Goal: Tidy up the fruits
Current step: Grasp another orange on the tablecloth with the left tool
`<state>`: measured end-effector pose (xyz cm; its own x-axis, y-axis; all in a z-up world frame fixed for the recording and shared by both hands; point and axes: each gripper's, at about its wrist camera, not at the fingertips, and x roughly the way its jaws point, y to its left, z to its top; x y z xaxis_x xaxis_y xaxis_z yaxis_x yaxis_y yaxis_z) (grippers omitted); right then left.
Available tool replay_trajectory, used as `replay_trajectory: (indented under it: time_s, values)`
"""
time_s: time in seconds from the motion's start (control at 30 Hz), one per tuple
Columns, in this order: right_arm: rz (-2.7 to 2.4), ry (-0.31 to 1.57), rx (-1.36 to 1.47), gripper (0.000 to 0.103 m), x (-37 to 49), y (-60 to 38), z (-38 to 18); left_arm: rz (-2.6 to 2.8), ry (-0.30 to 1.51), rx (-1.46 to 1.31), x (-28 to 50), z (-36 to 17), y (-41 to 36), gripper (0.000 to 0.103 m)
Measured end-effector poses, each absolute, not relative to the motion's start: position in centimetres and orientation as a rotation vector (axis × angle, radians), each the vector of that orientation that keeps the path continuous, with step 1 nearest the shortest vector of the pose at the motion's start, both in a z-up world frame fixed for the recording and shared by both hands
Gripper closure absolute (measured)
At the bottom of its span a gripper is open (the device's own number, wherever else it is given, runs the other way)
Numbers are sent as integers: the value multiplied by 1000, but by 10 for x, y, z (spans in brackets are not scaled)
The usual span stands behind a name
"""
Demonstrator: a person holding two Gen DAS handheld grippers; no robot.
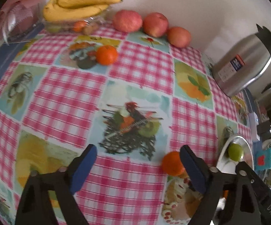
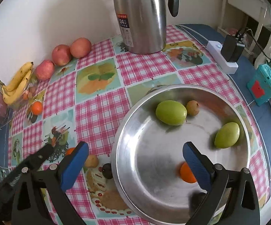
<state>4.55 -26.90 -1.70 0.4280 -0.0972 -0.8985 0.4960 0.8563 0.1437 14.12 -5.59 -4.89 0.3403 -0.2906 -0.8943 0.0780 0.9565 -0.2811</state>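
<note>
Three red apples line the wall, beside one bunch of bananas. Three oranges show: two on the counter, one in the single metal bowl. That bowl also carries two green fruits and one small brown fruit; one steel flask stands behind.

Each gripper has 2 black plastic fingers with triangular cut-outs and blue ribbed pads at the tips. On the left gripper, silver round screws sit at the finger joints, toward 6 o'clock from the pads. The right gripper has the same build, with 2 silver screws on each finger.
</note>
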Motion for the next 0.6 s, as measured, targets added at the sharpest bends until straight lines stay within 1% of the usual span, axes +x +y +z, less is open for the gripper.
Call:
replay_trajectory:
  time_s: [0.03, 0.17, 0.4, 0.5, 0.57, 0.6]
  values:
    - [-379, 1072, 430, 3, 46, -269, -18, -240, 1209, -205, 141, -51, -58, 14]
    - [-360, 1067, 468, 3, 47, -270, -20, -270, 1212, -204, 138, -55, -71, 25]
    - [-333, 1049, 512, 3, 45, -270, -17, -327, 1185, -171, 133, -52, -92, 25]
    - [-319, 1048, 521, 3, 45, -269, -17, -342, 1196, -152, 132, -59, -102, 31]
    - [-315, 1045, 524, 3, 45, -270, -16, -349, 1211, -159, 132, -63, -104, 38]
    - [-314, 1043, 529, 3, 44, -270, -16, -349, 1215, -158, 132, -65, -105, 39]
